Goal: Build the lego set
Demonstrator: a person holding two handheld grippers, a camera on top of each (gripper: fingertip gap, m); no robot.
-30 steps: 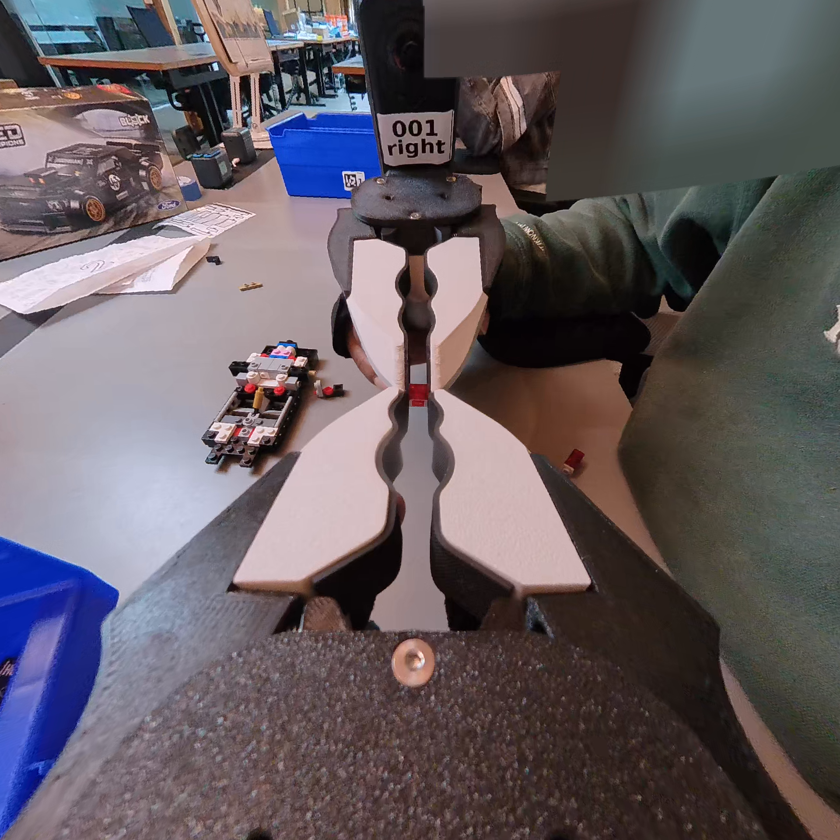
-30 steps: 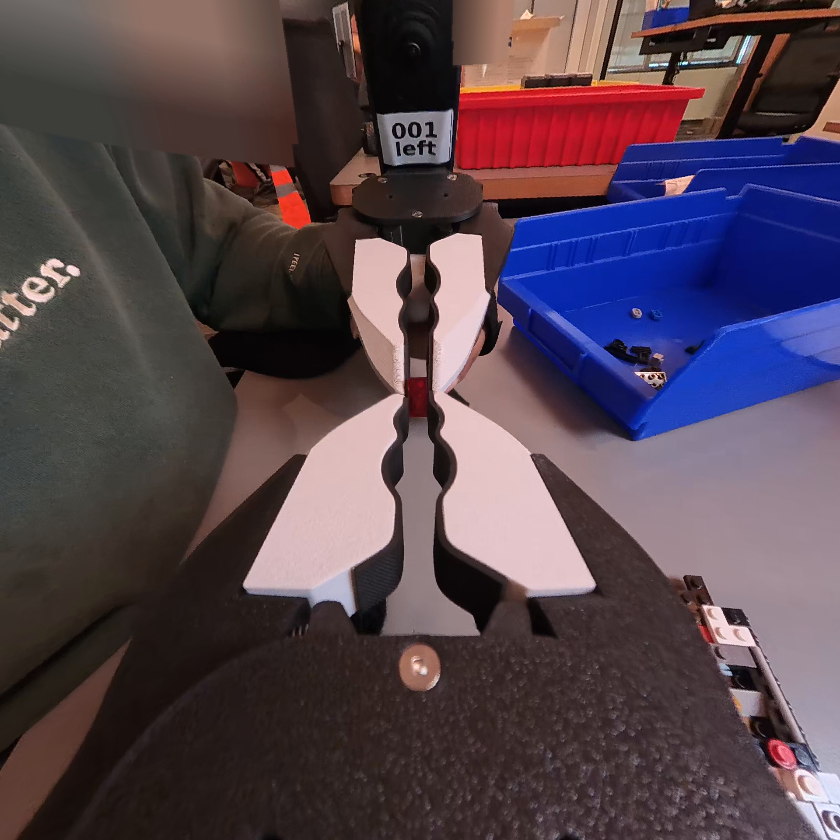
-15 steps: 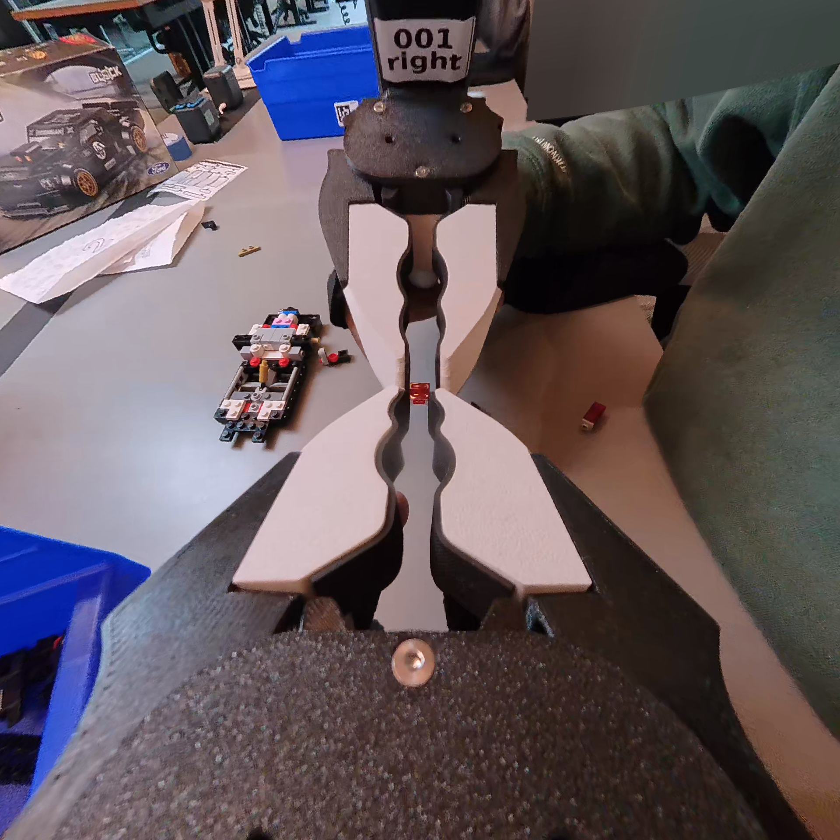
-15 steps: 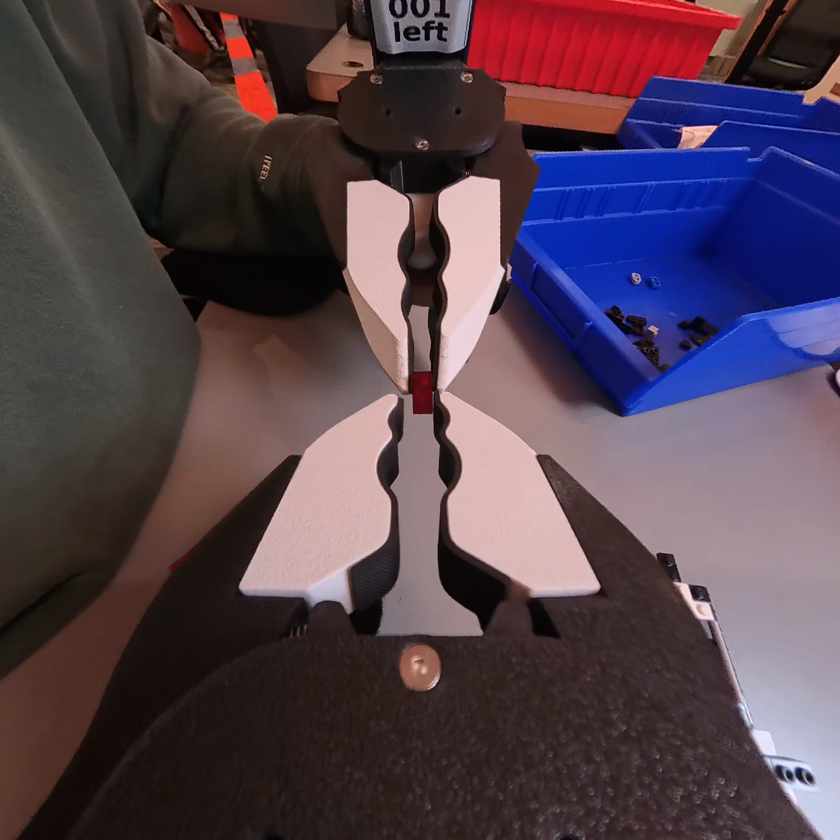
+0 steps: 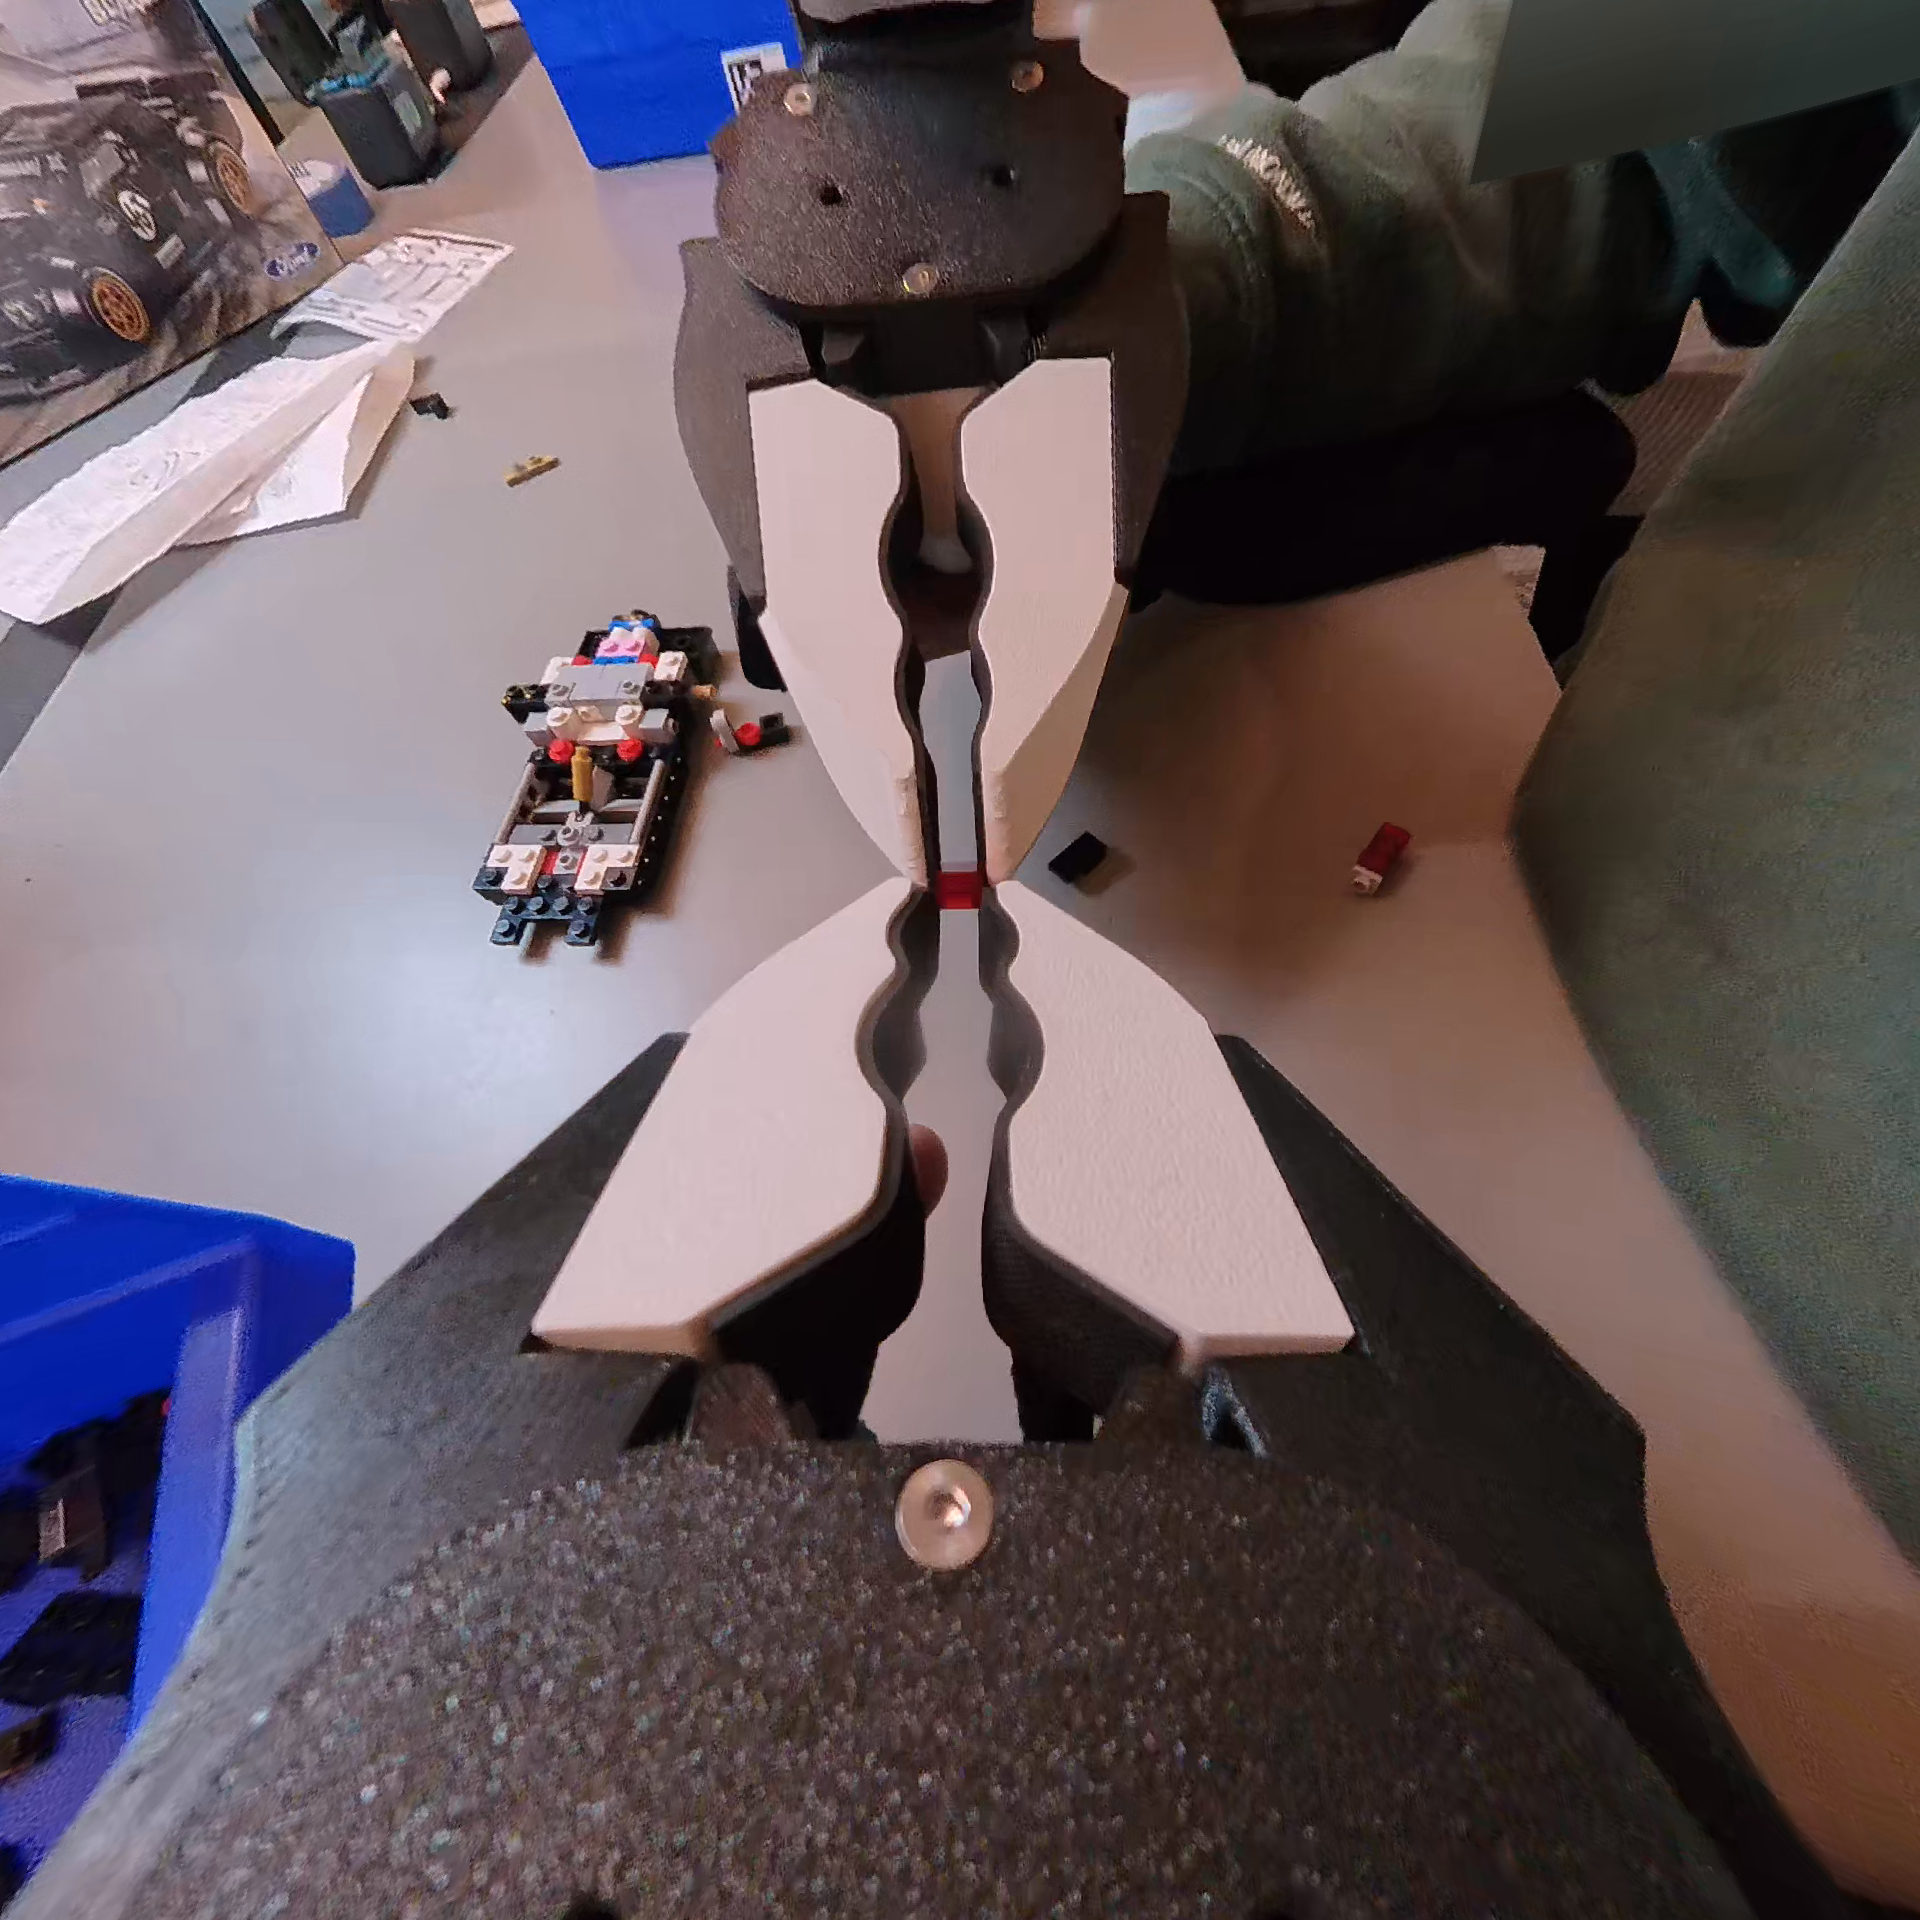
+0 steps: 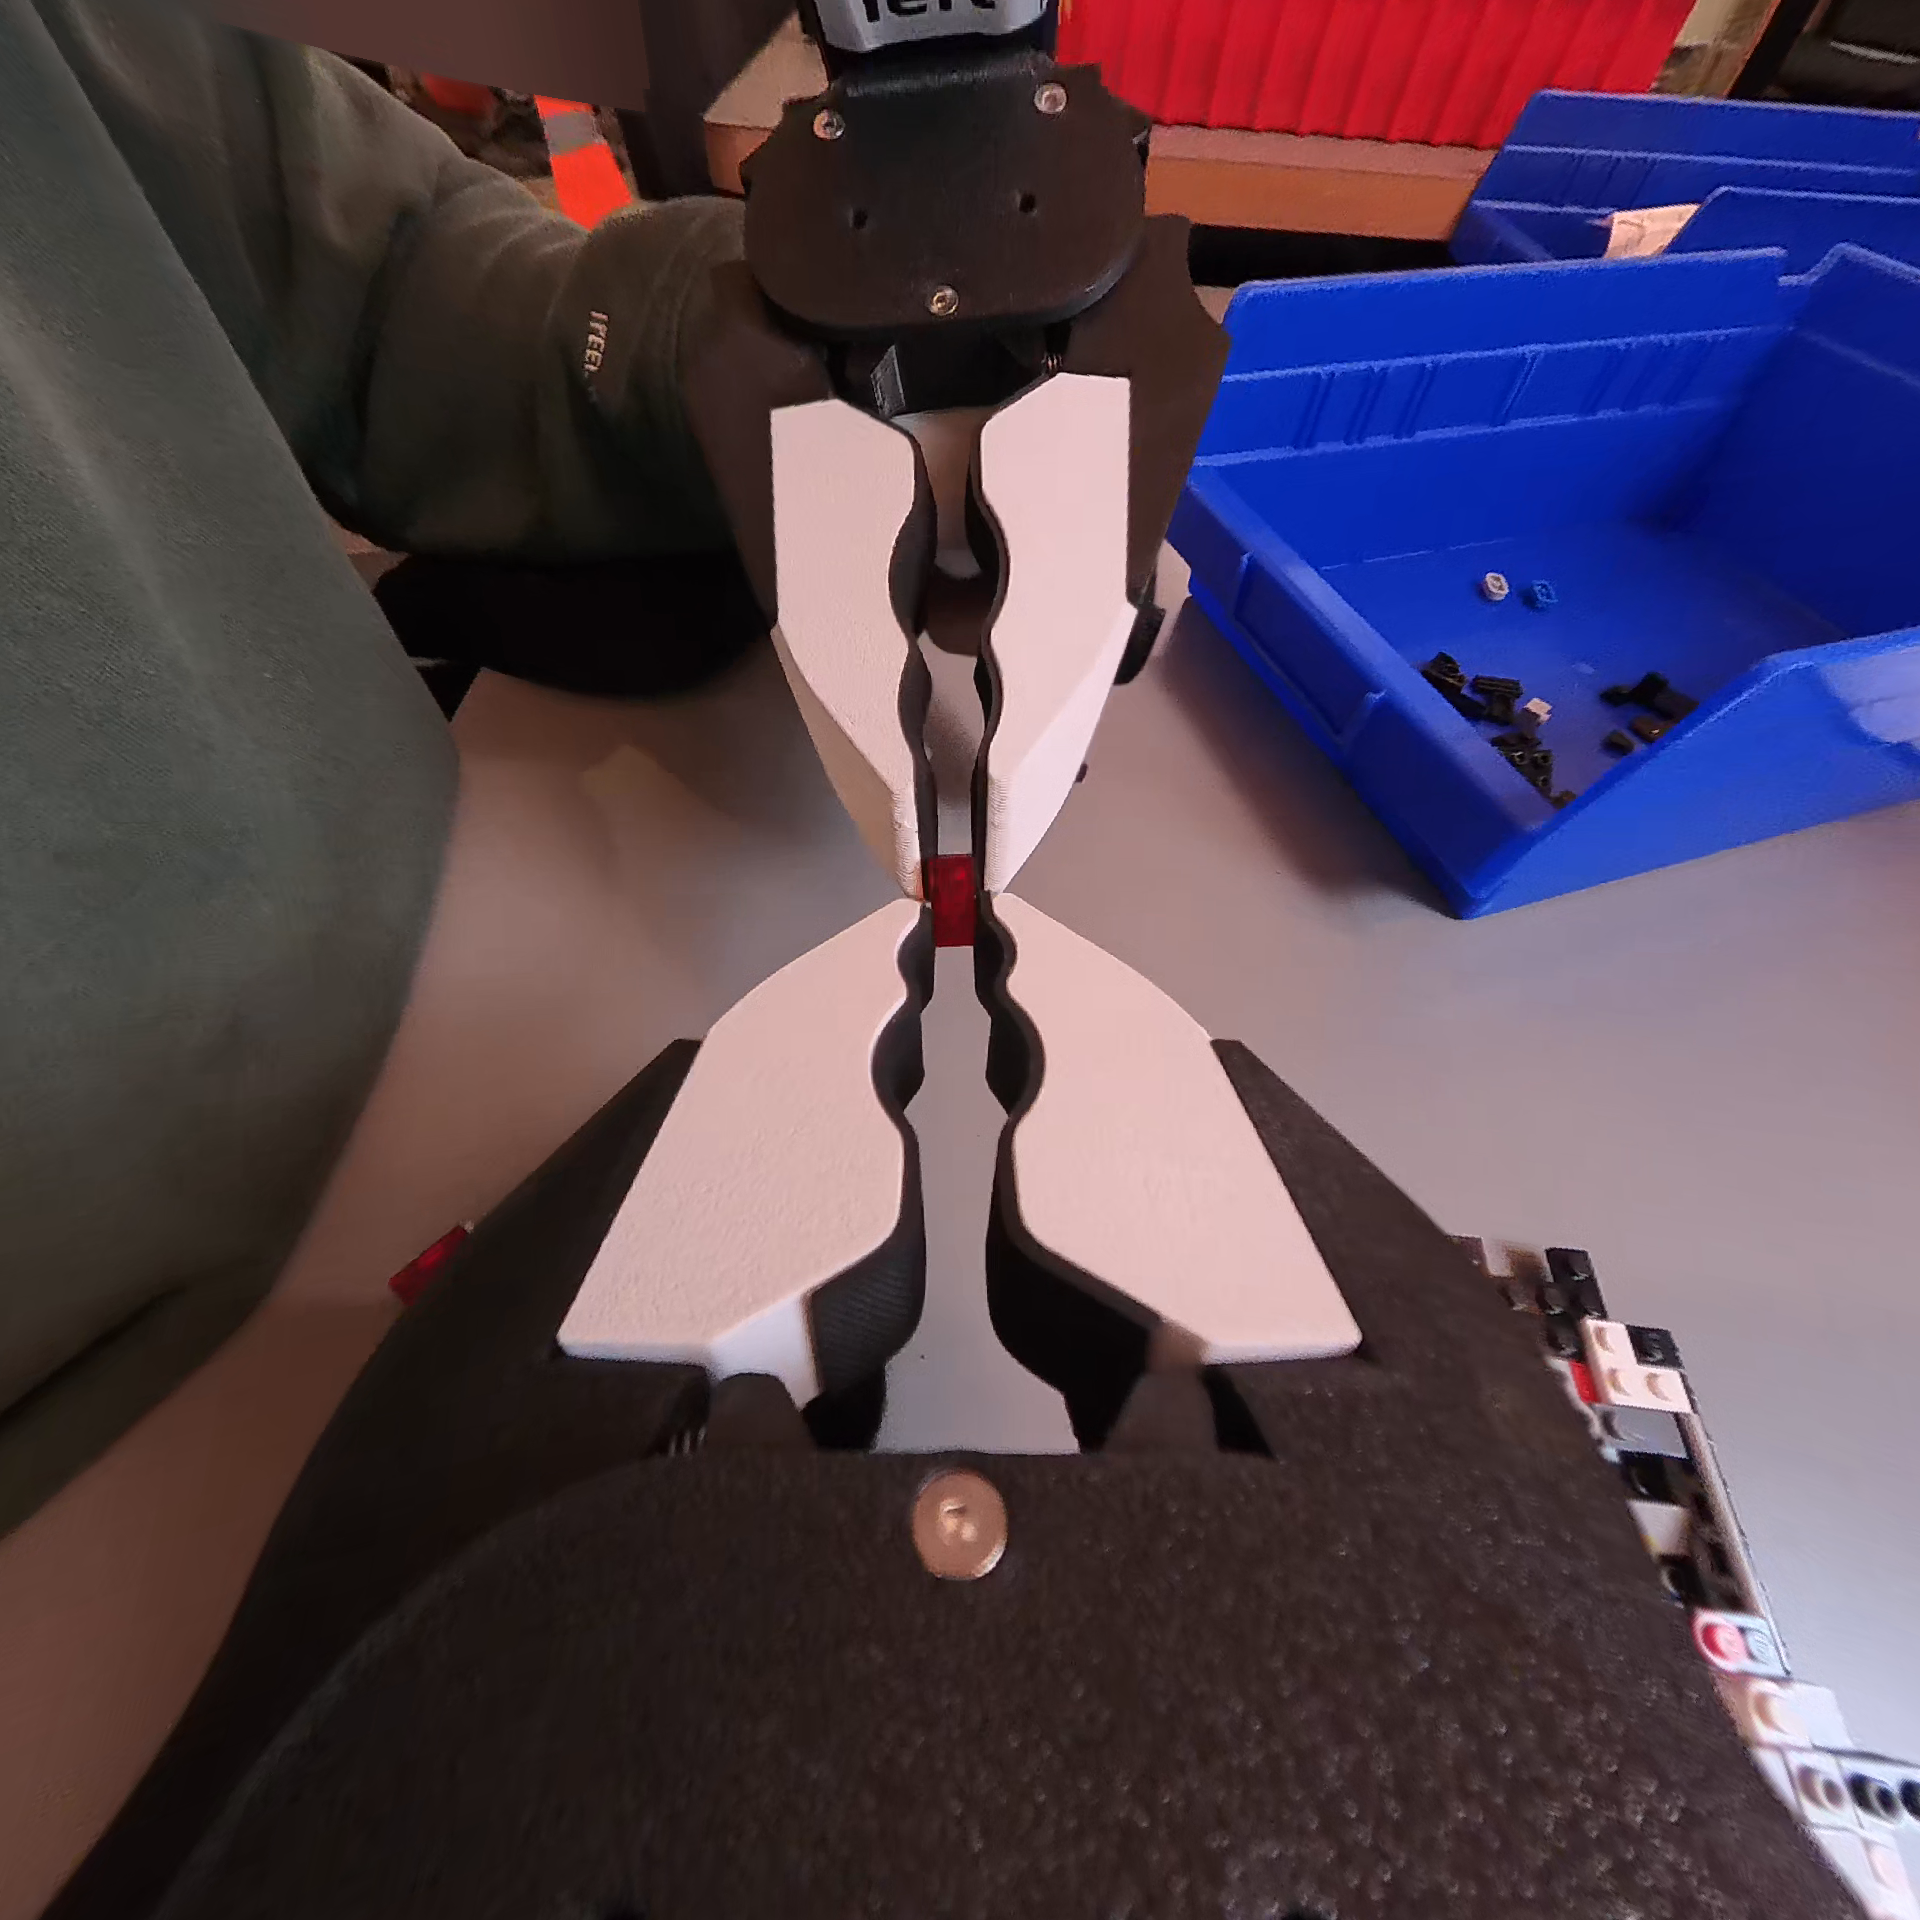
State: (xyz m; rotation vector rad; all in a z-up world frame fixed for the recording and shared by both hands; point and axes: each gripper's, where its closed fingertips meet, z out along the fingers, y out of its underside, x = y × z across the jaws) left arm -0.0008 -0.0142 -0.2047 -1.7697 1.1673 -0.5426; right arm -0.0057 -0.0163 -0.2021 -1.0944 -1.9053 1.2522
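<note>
Red brick [image 5: 957, 889] pinched tip-to-tip, left gripper [image 5: 957, 914] and right gripper [image 6: 953, 930] jaws both nearly closed on it

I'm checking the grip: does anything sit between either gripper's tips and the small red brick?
Nothing visible does. The left gripper and the right gripper meet tip to tip, both shut on the red brick above the table.

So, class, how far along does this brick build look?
Done: a car base sits partly built on the table. In hand: the left gripper and right gripper meet tip to tip, jaws pinching one small red brick. Left: a red piece and a black piece lie loose nearby.
</note>
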